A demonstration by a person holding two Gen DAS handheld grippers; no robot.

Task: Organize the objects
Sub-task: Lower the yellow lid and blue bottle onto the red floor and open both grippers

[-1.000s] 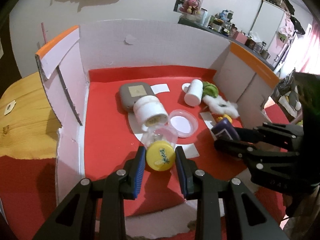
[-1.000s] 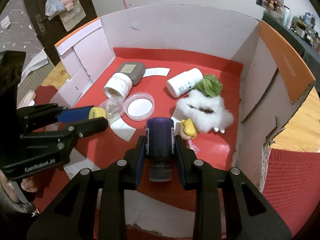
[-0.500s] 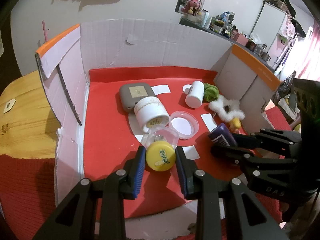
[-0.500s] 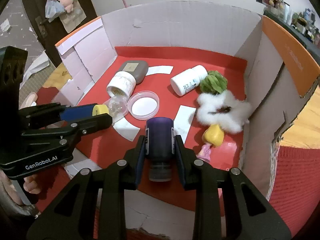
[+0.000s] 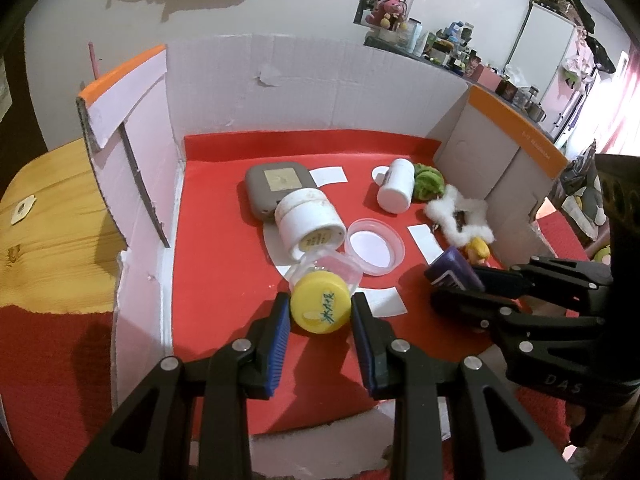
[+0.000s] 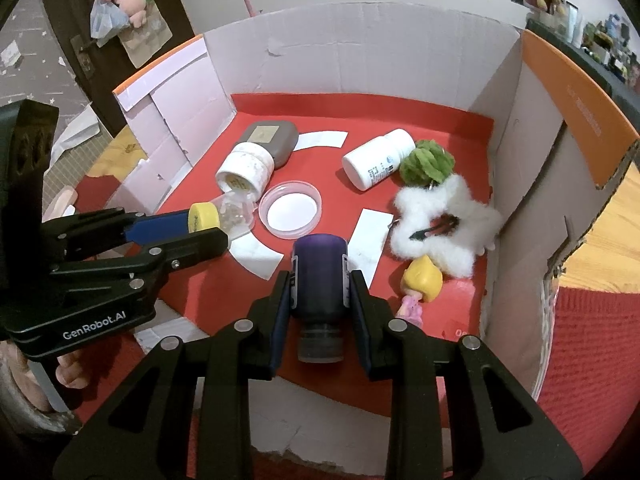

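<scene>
**Two containers gripped above the red box floor**

Left gripper (image 5: 320,312) clamped on a clear jar with a yellow cap (image 5: 320,307), blue pads pressed to either side of the cap, cap end toward the camera, clear body pointing away over the red liner (image 5: 224,264). Seen from the right wrist view, the same jar (image 6: 224,218) held out to the left, just near of the clear round lid.

Right gripper (image 6: 320,300) closed on a dark purple bottle (image 6: 319,276), pads against its sides, narrow dark neck toward the camera, base pointing away toward the middle of the box. In the left wrist view, the purple bottle (image 5: 452,274) at right, just near of the yellow-haired doll.

Inside the cardboard box (image 6: 360,48), on the red floor: a grey flat case (image 6: 270,140) at far left, a white tub (image 6: 246,168) tipped on its side against it, a clear round lid (image 6: 290,210) lying flat in the middle. To the right, a white pill bottle (image 6: 378,158) on its side, touching a green tuft (image 6: 428,160). Near of those, a fluffy white star (image 6: 444,220) with a dark clip across it, and a small yellow-haired doll (image 6: 422,280) lying at its near edge. White paper slips (image 6: 370,236) scattered flat among them.

A person's fingers (image 6: 68,372) visible under the left gripper's body, at the lower left of the right wrist view.
</scene>
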